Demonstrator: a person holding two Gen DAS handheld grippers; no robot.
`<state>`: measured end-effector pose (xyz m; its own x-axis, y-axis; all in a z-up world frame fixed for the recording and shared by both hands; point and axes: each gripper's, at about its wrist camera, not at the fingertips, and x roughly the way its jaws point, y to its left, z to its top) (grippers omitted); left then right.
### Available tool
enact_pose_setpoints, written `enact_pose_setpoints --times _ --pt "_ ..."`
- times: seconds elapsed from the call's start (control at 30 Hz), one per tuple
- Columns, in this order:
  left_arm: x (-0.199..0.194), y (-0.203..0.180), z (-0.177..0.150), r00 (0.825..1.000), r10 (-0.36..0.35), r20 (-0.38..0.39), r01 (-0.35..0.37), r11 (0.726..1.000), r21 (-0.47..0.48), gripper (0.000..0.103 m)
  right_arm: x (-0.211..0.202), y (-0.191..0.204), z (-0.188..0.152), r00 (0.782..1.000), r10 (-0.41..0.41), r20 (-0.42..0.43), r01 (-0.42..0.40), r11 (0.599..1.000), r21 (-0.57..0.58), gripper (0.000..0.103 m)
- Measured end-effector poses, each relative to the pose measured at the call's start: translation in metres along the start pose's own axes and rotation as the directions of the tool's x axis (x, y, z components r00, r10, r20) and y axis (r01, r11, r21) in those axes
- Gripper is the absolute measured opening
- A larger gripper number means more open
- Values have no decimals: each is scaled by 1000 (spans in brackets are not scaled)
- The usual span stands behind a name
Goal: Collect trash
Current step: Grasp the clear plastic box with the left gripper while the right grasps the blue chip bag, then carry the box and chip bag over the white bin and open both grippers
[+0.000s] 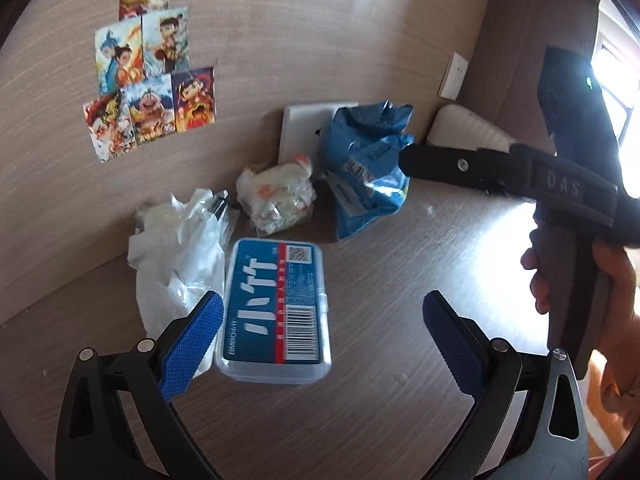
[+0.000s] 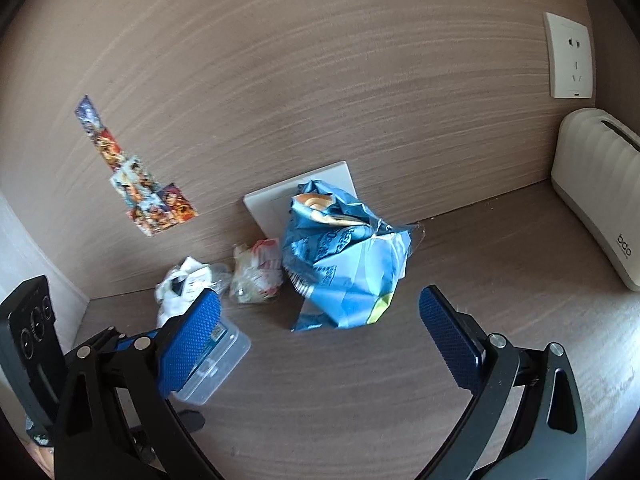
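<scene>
A crumpled blue snack bag (image 1: 366, 168) (image 2: 344, 264) lies by the back wall. Left of it sit a small clear wrapper wad with orange bits (image 1: 276, 196) (image 2: 258, 272) and crumpled white plastic (image 1: 180, 248) (image 2: 184, 284). A clear plastic box with a blue label (image 1: 276, 312) (image 2: 212, 364) lies in front. My left gripper (image 1: 322, 328) is open, just above the box, which lies between its pads. My right gripper (image 2: 320, 320) is open, just in front of the blue bag; in the left wrist view its black finger (image 1: 440, 166) reaches the bag's right side.
The desk (image 2: 360, 400) is wood grain, with a wood back wall carrying cartoon cards (image 1: 148, 84) and a wall socket (image 2: 570, 56). A white panel (image 1: 304, 128) leans behind the bag. A white ribbed tissue box (image 2: 596, 192) stands at the right.
</scene>
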<state>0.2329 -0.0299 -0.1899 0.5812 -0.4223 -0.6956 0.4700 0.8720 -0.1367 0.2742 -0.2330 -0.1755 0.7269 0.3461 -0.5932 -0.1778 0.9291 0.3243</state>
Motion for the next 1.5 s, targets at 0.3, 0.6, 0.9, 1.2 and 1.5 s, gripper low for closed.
enact_pose_setpoints --times 0.3,0.6,0.9,1.2,1.5 --pt "25 2 4 996 12 -85 -13 1000 -8 58 39 -10 8 996 -79 -46 80 997 20 99" --pt "39 -6 7 995 37 -97 -38 999 -9 57 51 -16 8 998 -59 -36 60 998 33 73" --pt "7 -13 7 1000 9 -29 -10 998 -55 57 -22 -1 -9 998 -44 48 45 999 -18 72" --pt "-44 -77 10 997 -56 45 55 998 24 57 -122 -7 -39 989 -62 132 58 998 29 72" --pt "-60 -183 -9 981 -194 13 189 970 155 57 -217 -39 -81 972 -162 169 144 983 117 72"
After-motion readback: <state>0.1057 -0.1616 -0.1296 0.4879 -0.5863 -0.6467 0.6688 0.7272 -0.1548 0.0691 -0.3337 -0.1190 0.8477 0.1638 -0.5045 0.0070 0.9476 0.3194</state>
